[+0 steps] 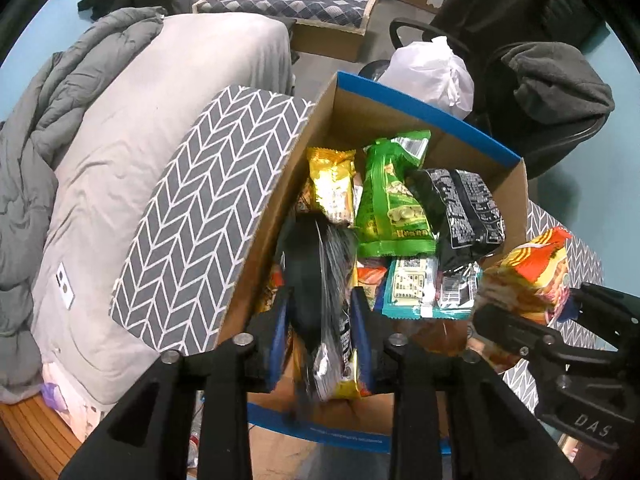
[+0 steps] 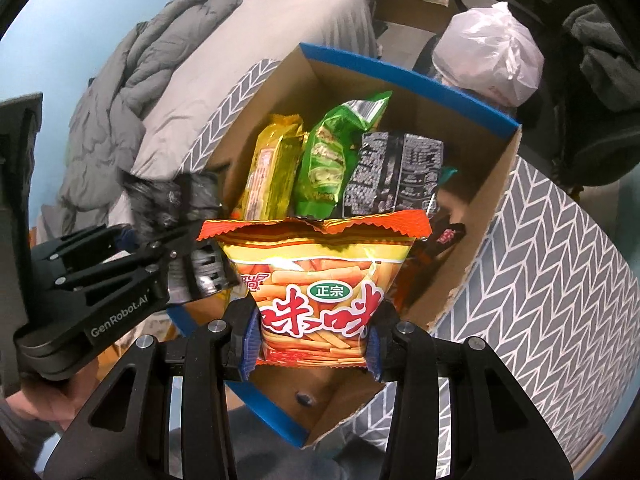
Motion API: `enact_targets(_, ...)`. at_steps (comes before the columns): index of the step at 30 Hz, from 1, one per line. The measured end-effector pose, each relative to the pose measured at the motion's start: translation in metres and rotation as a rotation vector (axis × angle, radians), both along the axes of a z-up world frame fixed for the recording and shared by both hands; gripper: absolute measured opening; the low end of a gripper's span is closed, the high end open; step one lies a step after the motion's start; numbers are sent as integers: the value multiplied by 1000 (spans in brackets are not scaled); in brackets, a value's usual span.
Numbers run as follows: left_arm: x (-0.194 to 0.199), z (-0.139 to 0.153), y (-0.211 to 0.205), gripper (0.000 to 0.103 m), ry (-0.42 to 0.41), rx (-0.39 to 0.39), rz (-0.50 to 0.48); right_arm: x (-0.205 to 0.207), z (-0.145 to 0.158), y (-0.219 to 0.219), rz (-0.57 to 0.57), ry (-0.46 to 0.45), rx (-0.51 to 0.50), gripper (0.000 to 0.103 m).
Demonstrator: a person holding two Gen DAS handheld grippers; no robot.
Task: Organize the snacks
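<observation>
A cardboard box with a blue rim (image 1: 424, 108) (image 2: 400, 76) holds several snack bags: a yellow one (image 1: 332, 184), a green one (image 1: 392, 200), a black one (image 1: 468, 208) and a teal one (image 1: 412, 284). My left gripper (image 1: 322, 320) (image 2: 200, 248) points down into the box's left side. A black and silver packet (image 1: 324, 280) sits blurred and loose between its blue pads. My right gripper (image 2: 312, 344) (image 1: 528, 300) is shut on an orange bag of snack sticks (image 2: 316, 280) (image 1: 528, 268), held upright over the box's near right part.
The box rests on a grey herringbone-patterned top (image 1: 200, 220) (image 2: 540, 280). A bed with a grey duvet (image 1: 80, 120) lies to the left. Behind the box are a white plastic bag (image 1: 432, 72) and an office chair with a dark garment (image 1: 552, 84). A person's hand (image 2: 44, 400) holds the left gripper.
</observation>
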State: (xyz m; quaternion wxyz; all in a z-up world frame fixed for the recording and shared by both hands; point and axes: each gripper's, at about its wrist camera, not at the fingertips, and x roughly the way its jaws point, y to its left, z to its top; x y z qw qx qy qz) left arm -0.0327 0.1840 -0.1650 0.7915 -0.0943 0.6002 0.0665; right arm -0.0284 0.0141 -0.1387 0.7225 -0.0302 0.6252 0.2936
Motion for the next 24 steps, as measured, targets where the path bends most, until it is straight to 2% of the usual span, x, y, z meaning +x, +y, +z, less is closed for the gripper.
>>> enact_targets(2, 0, 4, 1, 48, -15, 8, 3, 2, 2, -1, -12, -5, -5, 43)
enact_targets(6, 0, 14, 3, 50, -30, 14, 5, 3, 11, -5, -34, -39, -30, 50)
enact_targets(10, -2, 26, 4, 55, -44, 11, 15, 4, 27, -10, -49, -85, -27, 64)
enact_targets(15, -7, 52, 0, 64, -92, 18, 24, 6, 49, -19, -60, -142, -26, 65)
enact_targets(18, -10, 72, -5, 71, -138, 30, 24, 7, 64, -25, -70, -182, -21, 71)
enact_targets(24, -8, 104, -17, 74, -201, 60, 19, 5, 104, -41, -97, -298, -13, 75)
